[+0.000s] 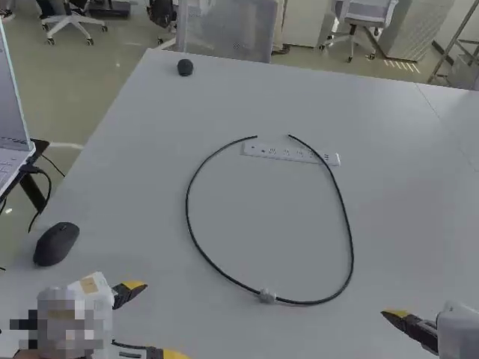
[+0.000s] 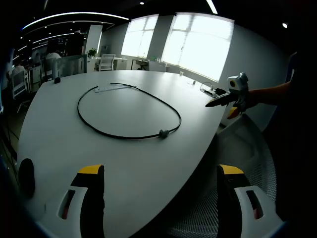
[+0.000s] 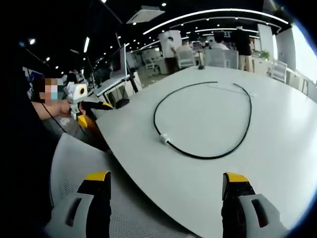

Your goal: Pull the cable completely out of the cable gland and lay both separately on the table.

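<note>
A long black cable [image 1: 188, 217] lies in a wide loop on the white table [image 1: 404, 172]. A small grey cable gland [image 1: 267, 296] sits threaded on it at the near side of the loop. The cable's two ends lie by a power strip at the far side. My left gripper [image 1: 150, 320] hovers open at the near left edge, well short of the gland [image 2: 162, 133]. My right gripper [image 1: 408, 323] is open at the near right edge, also apart from the gland [image 3: 164, 139]. Nothing is between either pair of jaws.
A white power strip [image 1: 290, 154] lies under the cable's ends. A black mouse [image 1: 56, 243] rests at the table's left edge, and a small black round object [image 1: 185, 67] at the far corner. A laptop [image 1: 11, 142] stands off to the left. Office chairs stand beyond the table.
</note>
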The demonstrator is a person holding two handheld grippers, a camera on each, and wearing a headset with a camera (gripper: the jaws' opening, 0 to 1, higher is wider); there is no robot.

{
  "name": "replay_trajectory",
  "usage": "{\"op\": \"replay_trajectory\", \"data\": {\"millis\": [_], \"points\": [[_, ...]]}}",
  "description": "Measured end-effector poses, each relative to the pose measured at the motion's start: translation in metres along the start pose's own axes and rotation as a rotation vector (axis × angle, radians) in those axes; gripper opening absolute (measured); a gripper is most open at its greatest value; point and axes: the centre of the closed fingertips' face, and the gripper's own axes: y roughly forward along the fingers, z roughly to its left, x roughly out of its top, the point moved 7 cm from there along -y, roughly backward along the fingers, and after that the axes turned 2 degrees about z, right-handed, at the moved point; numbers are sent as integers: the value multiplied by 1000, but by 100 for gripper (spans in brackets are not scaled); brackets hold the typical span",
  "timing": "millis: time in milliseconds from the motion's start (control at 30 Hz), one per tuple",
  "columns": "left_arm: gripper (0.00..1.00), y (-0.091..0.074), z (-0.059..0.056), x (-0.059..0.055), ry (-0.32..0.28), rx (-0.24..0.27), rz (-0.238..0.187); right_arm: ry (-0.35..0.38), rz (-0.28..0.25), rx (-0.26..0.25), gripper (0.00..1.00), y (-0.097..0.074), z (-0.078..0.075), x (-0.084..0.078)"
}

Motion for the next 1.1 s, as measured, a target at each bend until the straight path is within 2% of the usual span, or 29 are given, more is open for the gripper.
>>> {"op": "replay_trajectory", "data": {"millis": [233,300,400,500,633,900,1100], "points": [[96,-1,1,1,-8,3,-10,-9,13,7,99,3,3,-2],[94,-1,-1,2,5,-3,-24,-10,18,9,99,4,4,-2],[94,-1,-2,1,-10,-4,-13,-7,16,7,98,4,4,-2],[93,-1,-3,1,-9,-5,-35,-5,22,7,98,5,5,-3],[95,-1,-2,-3,-30,2,-4,-6,30,-7,97,3,3,-5],[95,-2,0,1,-9,3,-20,8,16,-8,97,-2,-3,0],[96,1,-1,1,-3,-5,6,-37,45,5,97,6,0,11]]}}
